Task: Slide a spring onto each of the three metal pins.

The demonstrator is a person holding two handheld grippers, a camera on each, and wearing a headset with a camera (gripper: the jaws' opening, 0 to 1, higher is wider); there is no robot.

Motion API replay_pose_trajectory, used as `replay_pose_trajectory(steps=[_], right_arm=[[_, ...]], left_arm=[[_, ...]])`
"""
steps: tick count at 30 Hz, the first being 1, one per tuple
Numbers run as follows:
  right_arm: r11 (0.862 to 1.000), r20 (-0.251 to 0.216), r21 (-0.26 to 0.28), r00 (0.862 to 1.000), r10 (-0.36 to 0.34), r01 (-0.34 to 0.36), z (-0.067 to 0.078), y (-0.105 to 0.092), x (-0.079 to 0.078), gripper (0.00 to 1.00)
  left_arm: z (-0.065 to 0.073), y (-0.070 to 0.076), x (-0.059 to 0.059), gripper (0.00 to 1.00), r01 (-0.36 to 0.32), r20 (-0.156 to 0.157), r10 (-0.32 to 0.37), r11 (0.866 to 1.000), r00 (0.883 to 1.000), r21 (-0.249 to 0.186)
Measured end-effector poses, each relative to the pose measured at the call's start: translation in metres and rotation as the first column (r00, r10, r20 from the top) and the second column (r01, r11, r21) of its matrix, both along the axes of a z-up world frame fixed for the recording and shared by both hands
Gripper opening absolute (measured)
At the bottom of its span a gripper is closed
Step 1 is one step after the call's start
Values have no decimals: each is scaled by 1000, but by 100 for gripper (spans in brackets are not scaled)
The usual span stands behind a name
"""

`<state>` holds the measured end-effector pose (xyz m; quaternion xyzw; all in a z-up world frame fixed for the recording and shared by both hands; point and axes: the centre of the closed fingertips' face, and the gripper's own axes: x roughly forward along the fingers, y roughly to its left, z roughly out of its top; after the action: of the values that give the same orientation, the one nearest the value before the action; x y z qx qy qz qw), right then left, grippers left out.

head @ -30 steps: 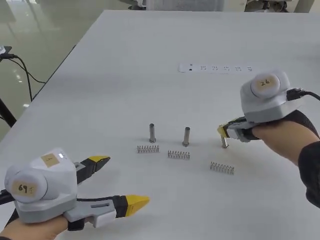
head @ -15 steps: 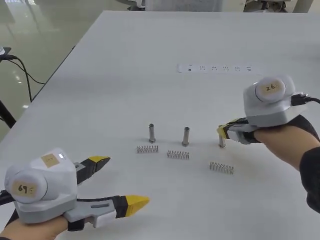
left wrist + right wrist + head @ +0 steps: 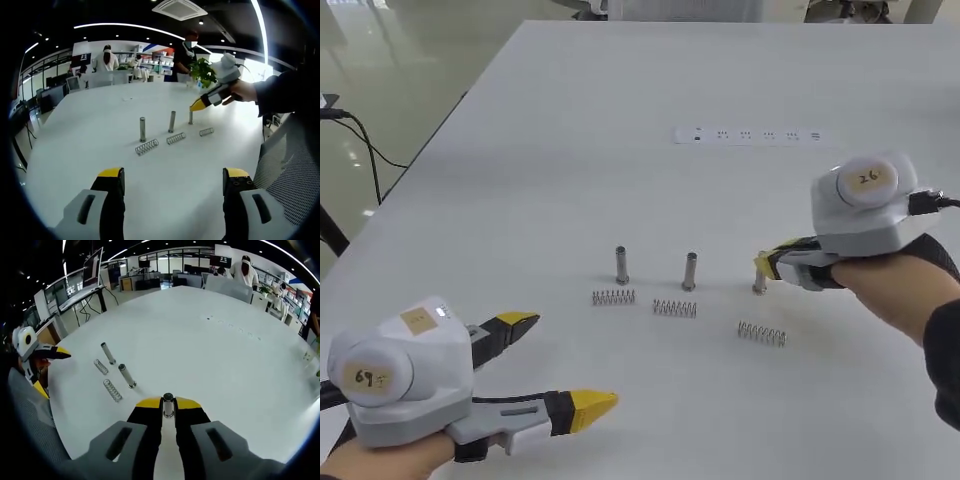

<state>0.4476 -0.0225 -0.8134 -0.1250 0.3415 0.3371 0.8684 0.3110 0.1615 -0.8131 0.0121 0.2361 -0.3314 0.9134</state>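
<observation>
Gripping step, pin three of three; no spring is mounted on any pin.

1. Left claw (image 3: 555, 362): nearest the wearer, jaws spread wide with nothing between them, low over the table (image 3: 620, 120). All parts lie ahead of its tips, well apart from it.
2. Springs, three, loose on their sides. First spring (image 3: 613, 297) and second spring (image 3: 675, 309) lie ahead of the left claw. Third spring (image 3: 761, 334) lies near the right claw's tips, on the wearer's side, untouched.
3. Pins, two free: first pin (image 3: 621, 265) and middle pin (image 3: 690, 271), both upright and bare, each just behind its own spring, to the left of the right claw.
4. Right claw (image 3: 764, 264): jaws closed on the third pin (image 3: 168, 404), whose top end shows between the yellow tips. Whether the pin's foot rests on the table cannot be told.
5. Power strip (image 3: 750, 135): far beyond both claws, not involved.

Step judged: securing the third pin. The next move likely calls for the idle left claw to close lightly on the third spring, since coils squash, and line its bore up with the pin.
</observation>
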Motion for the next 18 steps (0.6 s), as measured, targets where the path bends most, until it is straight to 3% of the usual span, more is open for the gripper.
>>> replay_pose_trajectory(steps=[18], right_arm=[[1000, -10, -7, 1000, 14, -14, -1, 0, -3, 11]], left_arm=[[-1, -1, -1, 79, 9, -3, -9, 1000, 1000, 3]])
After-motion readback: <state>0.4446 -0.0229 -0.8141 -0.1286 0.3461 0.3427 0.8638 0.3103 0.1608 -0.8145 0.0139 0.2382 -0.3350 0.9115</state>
